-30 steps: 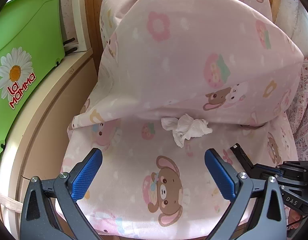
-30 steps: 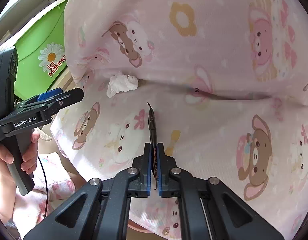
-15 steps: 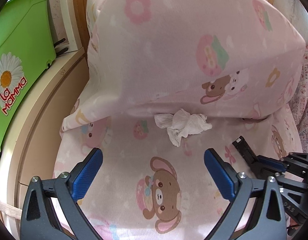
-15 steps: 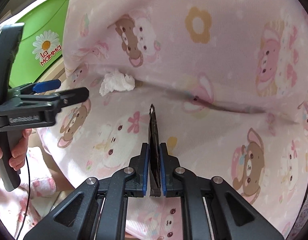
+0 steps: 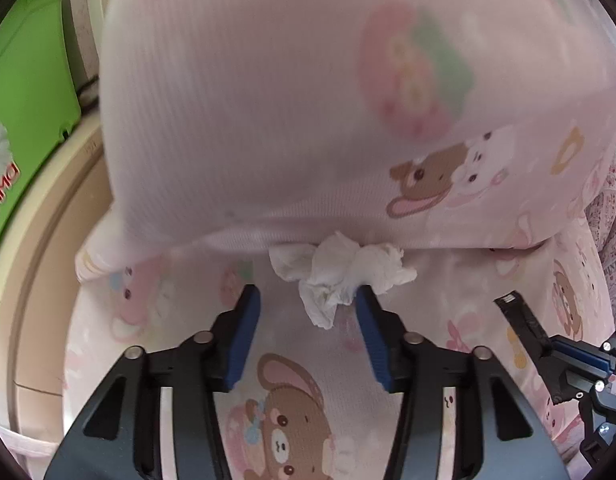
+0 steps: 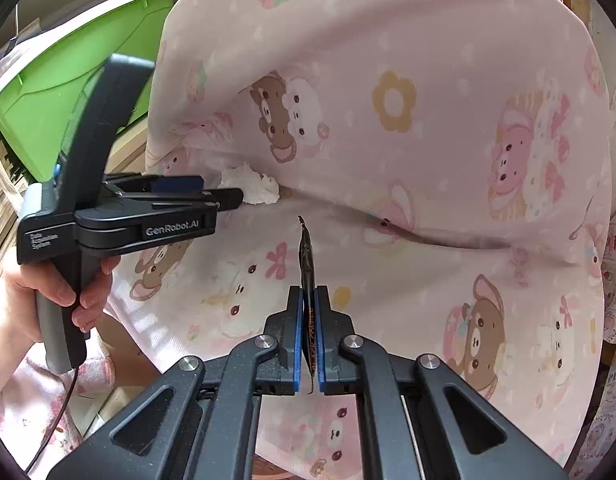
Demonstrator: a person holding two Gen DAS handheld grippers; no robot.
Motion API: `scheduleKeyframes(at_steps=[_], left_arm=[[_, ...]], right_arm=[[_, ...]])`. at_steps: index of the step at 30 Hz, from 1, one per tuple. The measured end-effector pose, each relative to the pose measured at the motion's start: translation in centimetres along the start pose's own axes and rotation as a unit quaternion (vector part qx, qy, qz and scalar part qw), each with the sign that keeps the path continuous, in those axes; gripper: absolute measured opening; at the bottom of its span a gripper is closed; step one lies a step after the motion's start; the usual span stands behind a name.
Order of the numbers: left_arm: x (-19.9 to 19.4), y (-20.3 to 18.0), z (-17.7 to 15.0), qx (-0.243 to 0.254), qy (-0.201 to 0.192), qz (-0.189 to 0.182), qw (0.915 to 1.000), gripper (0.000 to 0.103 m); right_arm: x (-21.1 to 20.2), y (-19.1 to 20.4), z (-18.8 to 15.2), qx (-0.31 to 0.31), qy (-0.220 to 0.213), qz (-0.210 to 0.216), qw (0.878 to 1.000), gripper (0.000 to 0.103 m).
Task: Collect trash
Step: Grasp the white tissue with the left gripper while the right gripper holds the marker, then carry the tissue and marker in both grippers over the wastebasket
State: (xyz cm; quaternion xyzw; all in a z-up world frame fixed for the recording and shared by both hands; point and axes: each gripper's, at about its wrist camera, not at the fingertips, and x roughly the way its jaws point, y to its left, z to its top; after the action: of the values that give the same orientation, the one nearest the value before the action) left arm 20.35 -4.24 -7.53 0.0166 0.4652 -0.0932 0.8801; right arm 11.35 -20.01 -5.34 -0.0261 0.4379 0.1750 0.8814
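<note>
A crumpled white tissue [image 5: 340, 272] lies in the crease of a chair covered in pink cartoon fabric [image 5: 267, 120]; it also shows in the right wrist view [image 6: 253, 186]. My left gripper [image 5: 308, 300] is partly open, its blue pads [image 5: 368, 320] at the tissue's near edge, the right pad touching it. In the right wrist view the left gripper [image 6: 223, 200] reaches the tissue from the left. My right gripper [image 6: 307, 300] is shut on a thin black wrapper [image 6: 307, 256], held above the seat; that wrapper shows at the right of the left wrist view [image 5: 524, 320].
A green plastic bin [image 5: 23, 92] with a daisy logo stands on a beige ledge [image 5: 39, 240] to the chair's left, also in the right wrist view [image 6: 67, 80]. Patterned cloth [image 5: 612, 200] hangs to the chair's right.
My left gripper has moved forward to the tissue and its jaws have narrowed around the tissue's near edge. My right gripper still holds the black wrapper and has pulled back slightly.
</note>
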Motion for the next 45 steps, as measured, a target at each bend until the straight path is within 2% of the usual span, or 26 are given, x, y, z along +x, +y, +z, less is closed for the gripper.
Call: scheduleKeyframes(at_steps=[1, 3, 5, 8, 16, 23, 26, 29, 38, 45], left_arm=[[-0.1, 0.0, 0.0, -0.003, -0.010, 0.006, 0.9999, 0.037], [0.0, -0.1, 0.0, 0.004, -0.012, 0.015, 0.9998, 0.011], [-0.2, -0.1, 0.0, 0.009, -0.012, 0.012, 0.9998, 0.003], [-0.9, 0.2, -0.2, 0.000, -0.020, 0.018, 0.9996, 0.002], [-3.7, 1.9, -0.4, -0.017, -0.048, 0.005, 0.9987, 0.001], [-5.2, 3.3, -1.8, -0.031, -0.048, -0.006, 0.9984, 0.001], [-5.9, 2.9, -2.4, -0.039, -0.049, 0.003, 0.9980, 0.001], [-6.5, 2.7, -3.2, -0.044, -0.046, -0.006, 0.9979, 0.001], [-8.9, 0.6, -5.0, -0.005, -0.063, -0.008, 0.9980, 0.002], [-9.4, 1.0, -6.6, -0.040, -0.040, -0.023, 0.9982, 0.002]], right_arm=[[-0.1, -0.1, 0.0, 0.002, 0.000, -0.001, 1.000, 0.006], [-0.3, -0.5, 0.0, 0.007, 0.000, -0.005, 1.000, 0.006], [-0.4, -0.9, 0.0, 0.013, -0.001, -0.007, 1.000, 0.006], [-0.7, -1.4, 0.0, 0.023, -0.006, -0.010, 1.000, 0.006], [-0.4, -1.7, 0.1, 0.029, -0.009, -0.025, 0.999, 0.006], [-0.2, -1.2, -0.3, 0.037, -0.014, -0.034, 0.999, 0.006], [-0.4, -1.2, -0.3, 0.052, -0.017, -0.038, 0.998, 0.006], [-0.9, -1.2, -0.5, 0.063, -0.024, -0.036, 0.997, 0.006], [-2.3, -0.5, -1.4, 0.062, -0.037, -0.047, 0.996, 0.006], [-3.3, 0.4, -2.9, 0.068, -0.040, -0.041, 0.996, 0.006]])
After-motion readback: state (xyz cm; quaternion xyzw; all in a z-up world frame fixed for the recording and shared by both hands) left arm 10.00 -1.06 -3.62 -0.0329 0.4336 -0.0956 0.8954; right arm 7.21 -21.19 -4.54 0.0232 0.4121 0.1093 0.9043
